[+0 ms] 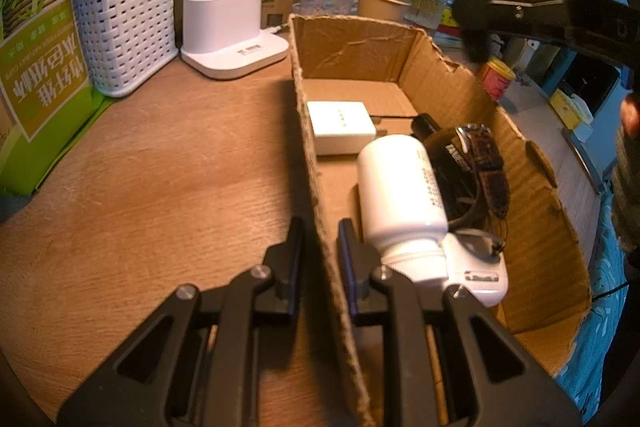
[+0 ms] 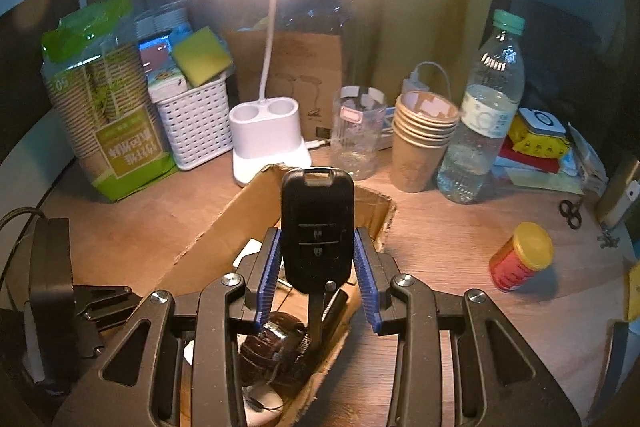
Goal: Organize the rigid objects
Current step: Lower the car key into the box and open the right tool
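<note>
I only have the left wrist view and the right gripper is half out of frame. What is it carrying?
Observer: The right gripper is shut on a black car key fob, held above the cardboard box.
Operator: Anything left on the desk to collect?
Observer: A small red jar with a yellow lid lies on its side right of the box.
Operator: Anything else near it?
Observer: Small scissors lie beyond the jar, near the desk's right edge.
</note>
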Demonstrator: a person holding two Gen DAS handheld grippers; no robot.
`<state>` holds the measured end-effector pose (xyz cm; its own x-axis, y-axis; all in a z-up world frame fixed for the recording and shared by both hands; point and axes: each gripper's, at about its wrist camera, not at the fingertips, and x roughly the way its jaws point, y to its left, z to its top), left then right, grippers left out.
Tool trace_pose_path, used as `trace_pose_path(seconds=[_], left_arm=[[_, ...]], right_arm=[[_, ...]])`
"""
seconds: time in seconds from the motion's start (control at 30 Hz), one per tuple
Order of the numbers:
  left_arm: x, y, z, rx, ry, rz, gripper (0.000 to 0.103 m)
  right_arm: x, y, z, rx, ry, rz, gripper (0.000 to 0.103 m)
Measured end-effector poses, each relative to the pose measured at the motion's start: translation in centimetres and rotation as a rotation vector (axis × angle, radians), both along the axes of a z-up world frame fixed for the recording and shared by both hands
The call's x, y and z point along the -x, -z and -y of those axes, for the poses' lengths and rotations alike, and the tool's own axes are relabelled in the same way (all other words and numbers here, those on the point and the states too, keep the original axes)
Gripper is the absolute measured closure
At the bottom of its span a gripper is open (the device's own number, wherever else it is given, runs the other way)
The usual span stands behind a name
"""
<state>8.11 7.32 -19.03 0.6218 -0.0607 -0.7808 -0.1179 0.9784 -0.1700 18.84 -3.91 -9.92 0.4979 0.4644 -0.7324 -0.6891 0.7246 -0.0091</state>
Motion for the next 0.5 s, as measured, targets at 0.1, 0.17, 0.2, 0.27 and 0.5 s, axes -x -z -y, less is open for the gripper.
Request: trace_pose_path(seconds=[0.1,0.17,0.2,0.27,0.5], left_arm=[[0.0,0.0,0.0,0.0,0.0,0.0,0.085],[0.0,0.0,0.0,0.0,0.0,0.0,0.085],[0.0,0.0,0.0,0.0,0.0,0.0,0.085],[0.0,0.0,0.0,0.0,0.0,0.0,0.085],[0.0,0.0,0.0,0.0,0.0,0.0,0.085]], right_arm=[[0.0,0.6,-0.4,0.013,-0.011,-0.012,0.065],[0.1,0.9,-0.7,0.018,-0.017,-0.019,0.065],[0.1,1.1,-0.8,0.022,-0.02,-0.024,0.065],[0.0,1.4,-1.0,0.029,-0.024,-0.034,0.065],[-0.2,2.0,-1.2,0.042,-0.029,-0.056,0.065]])
